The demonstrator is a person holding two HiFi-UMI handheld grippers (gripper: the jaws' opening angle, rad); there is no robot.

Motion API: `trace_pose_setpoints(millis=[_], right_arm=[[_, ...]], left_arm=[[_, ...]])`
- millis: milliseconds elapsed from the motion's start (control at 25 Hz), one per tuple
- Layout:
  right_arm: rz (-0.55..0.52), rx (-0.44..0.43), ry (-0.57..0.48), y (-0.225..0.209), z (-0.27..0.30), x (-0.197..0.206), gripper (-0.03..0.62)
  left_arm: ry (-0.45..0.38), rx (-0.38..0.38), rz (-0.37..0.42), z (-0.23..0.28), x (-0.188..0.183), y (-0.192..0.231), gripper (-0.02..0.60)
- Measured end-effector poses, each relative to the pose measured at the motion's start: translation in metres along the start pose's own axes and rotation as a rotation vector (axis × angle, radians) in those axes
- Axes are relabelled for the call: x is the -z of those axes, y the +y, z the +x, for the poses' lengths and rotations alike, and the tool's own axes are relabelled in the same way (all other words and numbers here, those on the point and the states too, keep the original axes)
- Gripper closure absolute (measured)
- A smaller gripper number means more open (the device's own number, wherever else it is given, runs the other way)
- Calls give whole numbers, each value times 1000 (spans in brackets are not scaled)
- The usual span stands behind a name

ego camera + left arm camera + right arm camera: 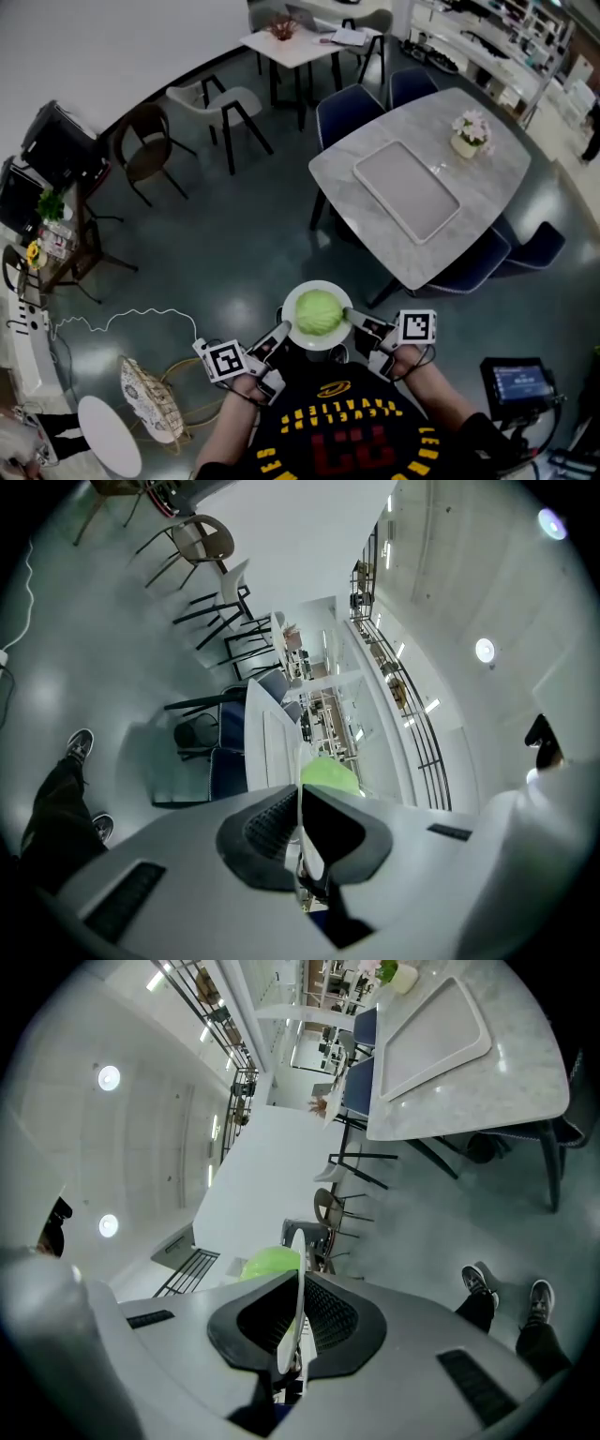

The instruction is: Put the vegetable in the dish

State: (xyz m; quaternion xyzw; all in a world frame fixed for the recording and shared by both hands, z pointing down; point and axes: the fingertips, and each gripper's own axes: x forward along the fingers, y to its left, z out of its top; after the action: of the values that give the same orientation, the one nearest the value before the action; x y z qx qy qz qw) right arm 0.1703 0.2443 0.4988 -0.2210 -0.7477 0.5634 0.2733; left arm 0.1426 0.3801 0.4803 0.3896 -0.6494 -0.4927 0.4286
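Note:
A green cabbage [320,312] lies in a white dish [298,336] that I hold in the air close to my chest, away from the table. My left gripper [280,331] is shut on the dish's left rim and my right gripper [355,320] is shut on its right rim. In the left gripper view the thin white rim [301,803] runs edge-on between the jaws, with the cabbage [330,773] beyond. The right gripper view shows the same: the dish rim [296,1283] pinched between the jaws and the cabbage [266,1262] behind it.
A grey marble table [487,187] stands ahead to the right, carrying a pale rectangular tray [406,189] and a small flower pot [467,141]. Dark blue chairs [345,112] surround it. A basket [150,398] and a round white stool [108,434] stand on the floor at my left.

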Motion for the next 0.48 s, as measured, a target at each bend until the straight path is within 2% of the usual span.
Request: trace_pose_setpoints(millis=[80, 120, 240, 360, 480], right_arm=[[-10, 104, -8, -20, -5, -9, 571], [-9, 112, -19, -23, -2, -15, 571], [19, 35, -69, -12, 20, -35, 571], [-1, 25, -108, -8, 43, -57, 571], [20, 48, -158, -7, 66, -80, 571]], left_arm=[[26, 16, -2, 12, -9, 3, 568], [40, 20, -6, 18, -15, 5, 568], [80, 10, -18, 34, -37, 11, 568], [121, 2, -13, 48, -71, 16, 568], [167, 31, 2, 64, -108, 12, 568]])
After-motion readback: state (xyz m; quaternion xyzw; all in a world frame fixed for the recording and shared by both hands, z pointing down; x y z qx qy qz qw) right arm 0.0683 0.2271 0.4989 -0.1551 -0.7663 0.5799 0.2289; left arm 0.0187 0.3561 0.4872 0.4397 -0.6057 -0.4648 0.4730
